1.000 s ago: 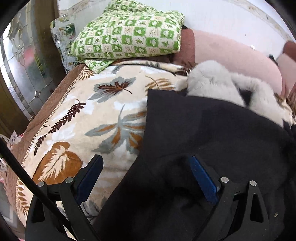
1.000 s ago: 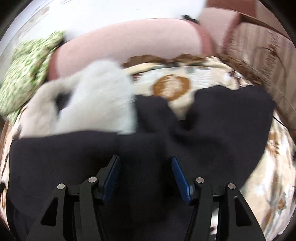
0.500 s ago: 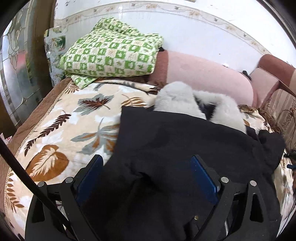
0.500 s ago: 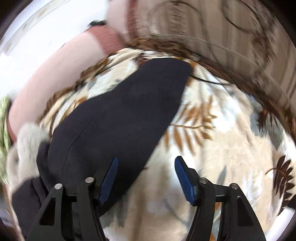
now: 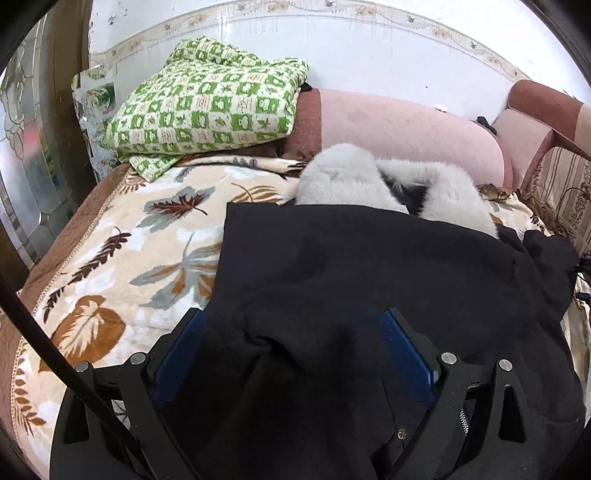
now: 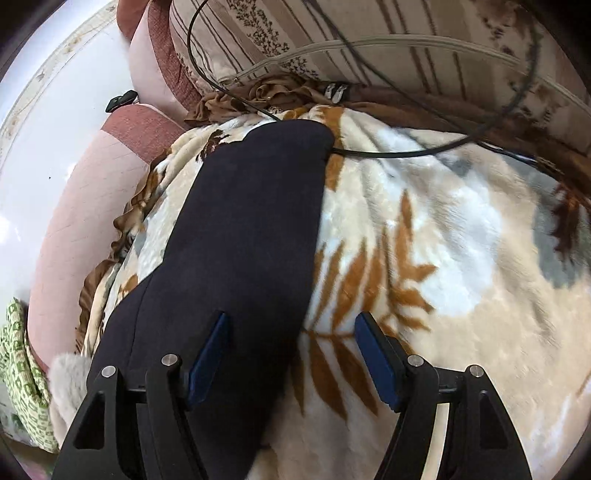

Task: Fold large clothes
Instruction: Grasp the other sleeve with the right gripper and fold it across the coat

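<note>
Blanket [image 5: 122, 258]: cream plush with brown, orange and grey leaf print; fills the lower left of the left wrist view and the right half of the right wrist view.
Checked cloth [image 5: 207, 107]: green and white, folded, upper left of the left wrist view, resting on the blanket's far end.
Pink bolster [image 5: 399, 129]: long, upper centre, lying against the white wall [image 5: 369, 51].
Glass panel [image 5: 22, 155]: patterned, far left edge.
Striped cushion [image 6: 369, 33]: beige with brown floral stripes, top of the right wrist view.
Black cable [image 6: 406, 153]: loops over the cushion and across the blanket, upper centre.
Brown fabric [image 6: 258, 96]: crumpled, between cushion and blanket.
</note>
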{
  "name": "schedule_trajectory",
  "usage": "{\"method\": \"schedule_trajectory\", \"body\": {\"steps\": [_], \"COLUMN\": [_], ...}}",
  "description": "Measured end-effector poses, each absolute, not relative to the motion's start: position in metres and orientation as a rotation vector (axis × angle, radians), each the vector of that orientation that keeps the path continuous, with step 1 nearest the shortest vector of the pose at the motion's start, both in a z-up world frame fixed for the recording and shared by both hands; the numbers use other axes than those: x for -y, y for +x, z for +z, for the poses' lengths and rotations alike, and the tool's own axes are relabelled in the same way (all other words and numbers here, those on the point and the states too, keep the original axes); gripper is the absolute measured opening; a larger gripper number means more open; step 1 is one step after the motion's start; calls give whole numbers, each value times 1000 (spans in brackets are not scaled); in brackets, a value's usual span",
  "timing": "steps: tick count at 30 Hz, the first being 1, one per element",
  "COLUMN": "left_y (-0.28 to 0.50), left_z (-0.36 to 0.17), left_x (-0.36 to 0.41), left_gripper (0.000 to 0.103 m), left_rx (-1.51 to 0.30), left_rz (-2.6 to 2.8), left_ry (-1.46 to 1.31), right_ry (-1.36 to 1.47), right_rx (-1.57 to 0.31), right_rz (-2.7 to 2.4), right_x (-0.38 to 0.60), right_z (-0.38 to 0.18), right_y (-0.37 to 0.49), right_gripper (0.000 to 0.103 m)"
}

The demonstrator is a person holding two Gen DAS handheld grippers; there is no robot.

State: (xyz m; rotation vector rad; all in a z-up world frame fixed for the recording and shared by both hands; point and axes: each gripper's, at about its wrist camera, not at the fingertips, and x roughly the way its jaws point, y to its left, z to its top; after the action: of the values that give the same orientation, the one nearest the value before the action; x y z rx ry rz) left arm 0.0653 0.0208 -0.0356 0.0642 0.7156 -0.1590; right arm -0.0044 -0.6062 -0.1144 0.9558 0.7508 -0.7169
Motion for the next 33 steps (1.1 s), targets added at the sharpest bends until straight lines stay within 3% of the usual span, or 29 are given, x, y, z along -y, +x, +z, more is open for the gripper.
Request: {"method": "schedule_trajectory", "body": {"steps": [9,10,14,17,26,33], "left_y": [67,67,67,65,57,62], "left_z": [-47,-49,-55,-53,-35,-24], "left_x": [-11,-10,-5,-3,-8,-26], "left_gripper": [95,95,95,95,95,95], "left_rx": [-735,-739,-745,-731,-687,-676], "left_rz": [-173,-174,-167,-167,-179,-121], "left_ry": [109,116,142,153,119,67], "right_ry": [920,908,848,779,587,357], "right_rx": [-755,-755,-769,-782,-731,-668], "right_rz": [-732,-734,-707,-706,-740,-624], "right_x": [618,618,615,607,568,483], "right_z": [-122,-121,-109,-93,-20,52], "right_y": [23,26,39,46,46,54], "right_gripper": [80,76,29,16,10,9]}}
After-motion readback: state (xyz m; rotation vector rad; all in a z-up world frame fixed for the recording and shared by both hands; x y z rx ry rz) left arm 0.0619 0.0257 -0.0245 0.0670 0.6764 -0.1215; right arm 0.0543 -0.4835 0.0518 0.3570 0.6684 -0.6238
